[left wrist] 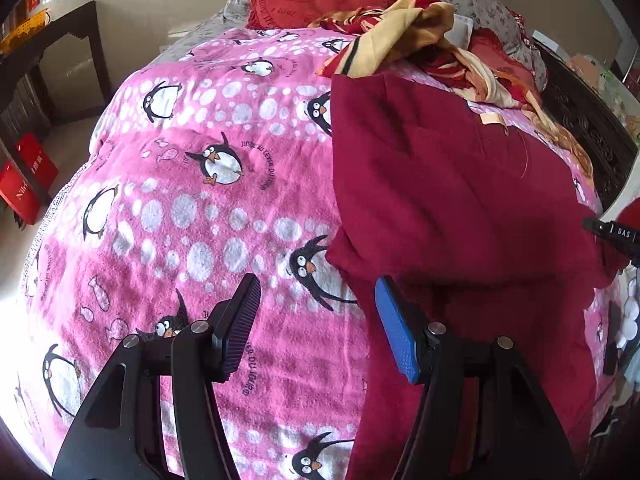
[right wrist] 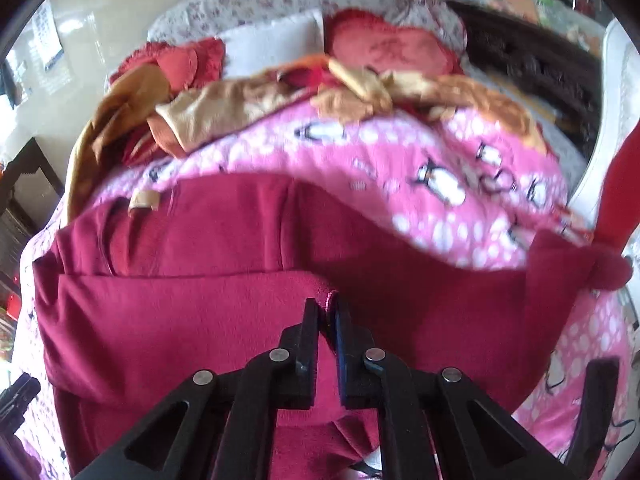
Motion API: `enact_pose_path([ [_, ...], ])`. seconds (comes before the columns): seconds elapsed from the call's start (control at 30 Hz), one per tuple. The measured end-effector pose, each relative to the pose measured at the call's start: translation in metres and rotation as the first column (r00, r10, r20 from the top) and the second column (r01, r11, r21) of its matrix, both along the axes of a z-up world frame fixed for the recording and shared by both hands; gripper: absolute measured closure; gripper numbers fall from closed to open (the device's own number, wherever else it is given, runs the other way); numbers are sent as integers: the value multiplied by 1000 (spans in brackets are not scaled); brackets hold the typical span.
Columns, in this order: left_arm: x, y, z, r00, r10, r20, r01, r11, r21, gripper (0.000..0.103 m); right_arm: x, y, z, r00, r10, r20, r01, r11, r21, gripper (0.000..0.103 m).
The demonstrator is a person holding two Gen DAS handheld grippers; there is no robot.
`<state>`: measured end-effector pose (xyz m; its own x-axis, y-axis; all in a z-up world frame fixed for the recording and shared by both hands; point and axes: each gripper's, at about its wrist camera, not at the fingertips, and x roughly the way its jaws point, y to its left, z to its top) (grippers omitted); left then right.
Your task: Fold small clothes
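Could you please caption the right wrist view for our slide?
Right tool shut on a maroon garment's edge over a pink penguin blanket.

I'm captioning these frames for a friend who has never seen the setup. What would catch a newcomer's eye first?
First the bright pink penguin blanket that covers the bed, with the dark red garment spread on its right half. Next, the right gripper shut on a fold of that garment in the right wrist view, while the left gripper stands open over the garment's left edge. Behind lies a crumpled red and tan pile of cloth.
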<state>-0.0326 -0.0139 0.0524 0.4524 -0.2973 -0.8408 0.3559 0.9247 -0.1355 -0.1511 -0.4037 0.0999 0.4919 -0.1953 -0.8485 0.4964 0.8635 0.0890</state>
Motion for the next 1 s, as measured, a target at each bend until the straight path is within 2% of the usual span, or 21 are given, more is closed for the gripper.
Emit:
enact_pose_path([
  [0.03,-1,-1,-1,1000,-7,3,7,1000,5,43,-3,1,2,1000,-6,7,6,1000,10,93],
  [0.1,-2,-4,-5,1000,-22,1,22,1000,17,43,-9,8,15,997,2,75,-4,1000,22,73],
  [0.13,-1,-6,-7,1000,-25,-3,25,999,27,43,-9,16,23,994,22,109,-25,999,27,49],
  [0.17,0,-8,-10,1000,-24,-7,24,999,39,43,-5,26,30,988,54,143,-60,998,35,36],
  [0.2,3,-10,-13,1000,-17,-10,17,999,48,43,1,39,38,977,104,185,-114,992,47,36],
  [0.3,14,-6,-21,999,36,-29,-35,998,45,43,31,89,52,920,303,248,-330,941,73,36],
  [0.4,24,0,-28,995,67,-73,-67,998,8,43,68,145,54,842,473,259,-506,859,77,36],
  [0.57,26,0,-29,996,61,-62,-61,998,2,43,137,229,37,700,689,190,-701,713,-1,36],
  [0.6,27,-1,-29,997,59,-59,-59,998,2,43,149,237,30,686,706,176,-718,696,4,36],
  [0.63,27,-1,-29,997,56,-57,-56,998,-1,43,159,246,23,671,724,162,-735,678,14,38],
  [0.7,28,4,-28,997,48,-59,-49,999,-21,43,179,265,0,633,768,94,-773,633,33,68],
  [0.73,29,8,-27,997,46,-65,-48,998,-43,43,184,269,-9,622,781,56,-783,621,38,92],
  [0.77,30,14,-24,996,48,-72,-53,996,-69,43,188,275,-16,626,779,17,-779,626,30,94],
  [0.8,30,21,-21,996,58,-69,-64,994,-89,43,189,276,-17,634,773,23,-773,633,31,94],
  [0.9,30,41,-3,995,96,-7,-96,988,-125,43,192,284,-9,638,765,93,-770,636,51,95],
  [1.0,35,47,6,995,101,15,-98,988,-123,43,207,291,-17,665,738,115,-747,660,86,95],
])
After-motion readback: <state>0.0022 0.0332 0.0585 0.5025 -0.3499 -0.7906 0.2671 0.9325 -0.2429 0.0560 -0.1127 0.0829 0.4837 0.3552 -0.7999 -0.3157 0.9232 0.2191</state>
